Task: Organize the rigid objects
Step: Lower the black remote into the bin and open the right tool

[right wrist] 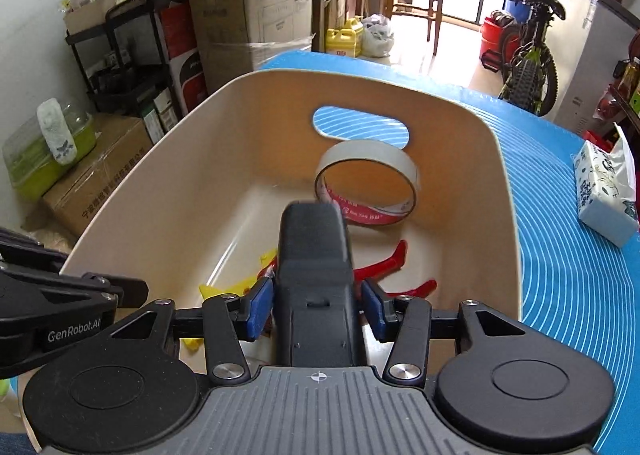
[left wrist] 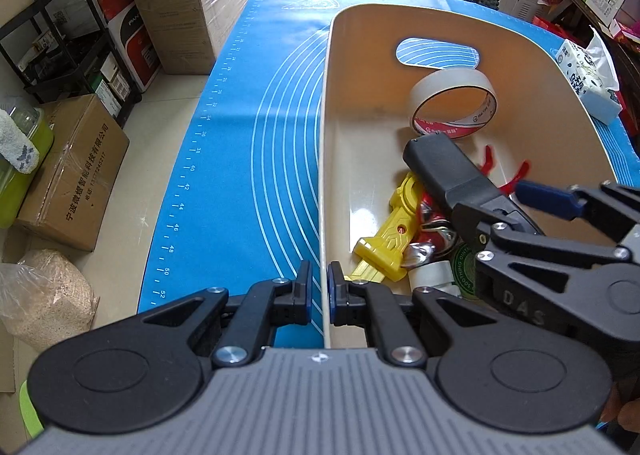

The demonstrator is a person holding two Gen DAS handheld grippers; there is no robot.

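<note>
Left wrist: left gripper (left wrist: 320, 291) clamped on the cream bin (left wrist: 326, 135) side wall — bin sits on the blue mat (left wrist: 240, 135).

Right wrist: right gripper (right wrist: 318, 305) jaws apart, small gaps either side of the black device (right wrist: 314, 275) — poised over the bin, tape roll (right wrist: 368, 183) and red clip (right wrist: 384, 259) inside.

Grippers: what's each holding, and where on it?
Left gripper clamps the bin by its side wall's rim. Right gripper grips nothing: the black device sits between its open pads.
</note>
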